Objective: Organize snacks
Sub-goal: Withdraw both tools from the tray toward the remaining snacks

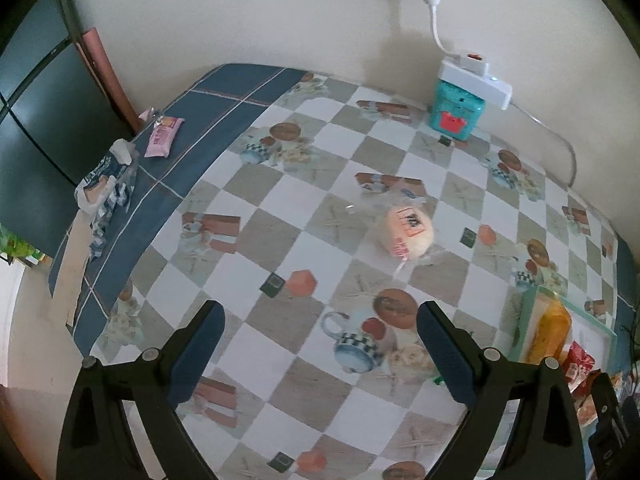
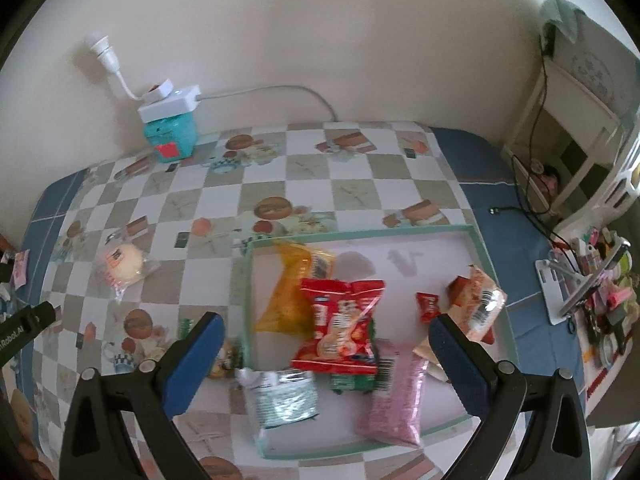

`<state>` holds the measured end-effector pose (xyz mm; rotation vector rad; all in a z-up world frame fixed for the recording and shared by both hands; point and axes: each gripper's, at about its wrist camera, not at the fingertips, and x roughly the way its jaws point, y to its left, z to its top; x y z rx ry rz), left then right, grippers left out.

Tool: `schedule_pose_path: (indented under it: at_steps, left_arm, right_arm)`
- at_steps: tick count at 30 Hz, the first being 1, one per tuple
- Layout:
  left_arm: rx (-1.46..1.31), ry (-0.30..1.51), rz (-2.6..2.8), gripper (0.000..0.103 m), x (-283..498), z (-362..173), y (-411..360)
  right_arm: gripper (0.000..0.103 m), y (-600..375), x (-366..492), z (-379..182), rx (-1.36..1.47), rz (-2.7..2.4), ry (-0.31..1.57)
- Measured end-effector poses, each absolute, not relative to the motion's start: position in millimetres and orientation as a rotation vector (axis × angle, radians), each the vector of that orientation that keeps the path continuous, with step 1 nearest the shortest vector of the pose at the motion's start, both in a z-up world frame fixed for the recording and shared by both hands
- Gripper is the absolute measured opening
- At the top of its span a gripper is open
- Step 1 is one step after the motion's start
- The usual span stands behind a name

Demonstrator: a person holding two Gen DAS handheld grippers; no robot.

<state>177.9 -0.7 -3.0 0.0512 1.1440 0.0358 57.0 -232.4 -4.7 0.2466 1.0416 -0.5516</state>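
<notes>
Glossy oilcloth [image 1: 280, 248], checked white and grey with printed mugs and cakes and a blue border, covers the table; we judge it slick, so a wrapped item nudged sideways could skate rather than lift. The left gripper [image 1: 320, 332] hangs released, jaws wide and holding nothing, with the cellophane-wrapped bun [image 1: 406, 232] at about 1 o'clock ahead of it, well apart. The right gripper [image 2: 326, 346] is likewise spread and empty above the green-rimmed tray [image 2: 360, 234], where the red snack bag [image 2: 340, 330] lies on the orange packet [image 2: 286, 300], beside a silver pouch [image 2: 280, 396] and a pink packet [image 2: 396, 396]. Risks as we see them: crinkly film may slip from the pads; the bun may crush under a hard close; the stacked tray pile may shed packets over its low rim. Two more packets, pink [image 1: 162, 136] and blue-white [image 1: 106, 182], sit at 10 o'clock near the table edge, where a push could drop them. A teal box [image 1: 454, 110] carrying a white power strip [image 1: 476, 78] stands against the cream wall at 1 o'clock; its cable could snag.
</notes>
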Motion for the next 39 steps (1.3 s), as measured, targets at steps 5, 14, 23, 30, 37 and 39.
schedule_pose_path:
  at_steps: [5,14,23,30,37,39]
  left_arm:
    - [0.036,1.160,0.040,0.097,186,-7,25]
    - [0.000,1.179,0.093,0.097,197,-14,66]
    - [0.009,1.221,0.060,0.097,202,-28,67]
    - [0.027,1.284,0.028,0.097,205,-52,53]
    - [0.071,1.337,-0.013,0.097,201,-76,30]
    - [0.075,1.346,-0.020,0.097,201,-80,26]
  right_arm:
    - [0.103,-210,69,-6,0.234,-0.523,1.047]
    - [0.103,-179,88,-15,0.250,-0.465,1.071]
    - [0.103,-162,102,-32,0.320,-0.396,1.100]
    - [0.103,-165,108,-59,0.412,-0.337,1.140]
    - [0.090,-169,109,-80,0.482,-0.308,1.179]
    - [0.085,-170,110,-84,0.496,-0.298,1.180]
